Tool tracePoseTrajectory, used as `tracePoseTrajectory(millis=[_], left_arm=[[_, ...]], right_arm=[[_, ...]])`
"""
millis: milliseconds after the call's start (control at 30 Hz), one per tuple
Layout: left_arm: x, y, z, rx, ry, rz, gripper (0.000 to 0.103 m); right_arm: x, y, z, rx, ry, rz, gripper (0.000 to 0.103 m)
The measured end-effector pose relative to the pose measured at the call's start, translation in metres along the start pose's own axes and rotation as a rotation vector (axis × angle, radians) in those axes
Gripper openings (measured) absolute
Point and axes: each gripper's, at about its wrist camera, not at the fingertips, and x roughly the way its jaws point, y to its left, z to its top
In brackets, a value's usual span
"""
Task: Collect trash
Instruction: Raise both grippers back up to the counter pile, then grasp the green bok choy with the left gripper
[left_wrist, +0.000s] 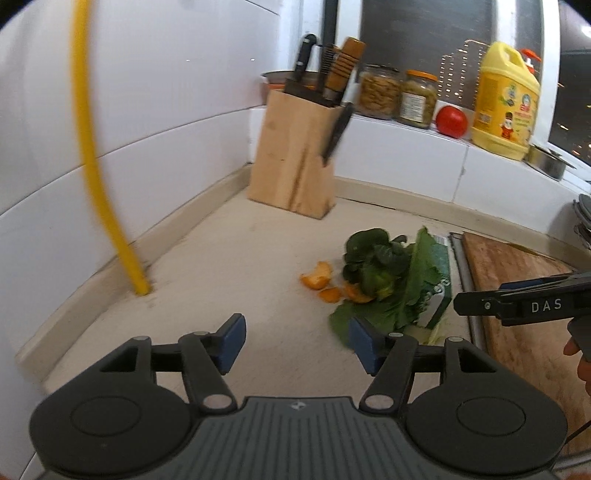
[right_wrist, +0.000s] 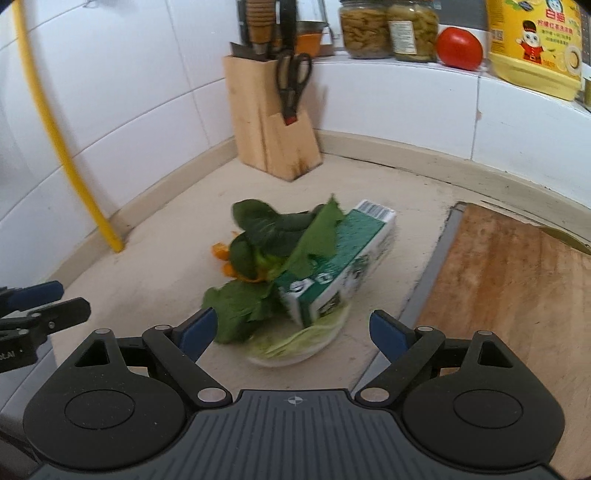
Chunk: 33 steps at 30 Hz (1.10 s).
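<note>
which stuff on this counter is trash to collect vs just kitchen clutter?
Trash:
green carton
leafy greens
orange peel
pale vegetable scraps

Not trash:
knife block
two jars
tomato
yellow detergent jug
cutting board
yellow pipe

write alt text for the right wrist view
The open right gripper faces a trash pile on the counter: a green carton under leafy greens, with orange peel behind. A knife block stands in the corner.
</note>
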Motion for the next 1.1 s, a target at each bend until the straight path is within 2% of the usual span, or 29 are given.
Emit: tracePoseTrajectory(millis=[533,667,1000,1100], left_arm=[[0.066,-0.02,0.032,0.044,0.024,-0.069,0.057],[0.086,-0.027,0.043,0.041,0.037,-0.106,0.057],[0.127,-0.053,0.064,0.15,0.042,-0.18,0.057],[0.14,-0.059,0.066,0.172,0.064,-0.204,0.057]], right_arm=[[0.026,-0.033,0.024,0.039,-0.006,-0.017,0.093],[0.034,-0.043,0.03,0.061,-0.004,-0.018,0.093],[0.039,-0.066,0.034,0.131,-0.024,-0.036,0.093],[0.04,-0.073,0.033,0.155,-0.024,-0.043,0.093]])
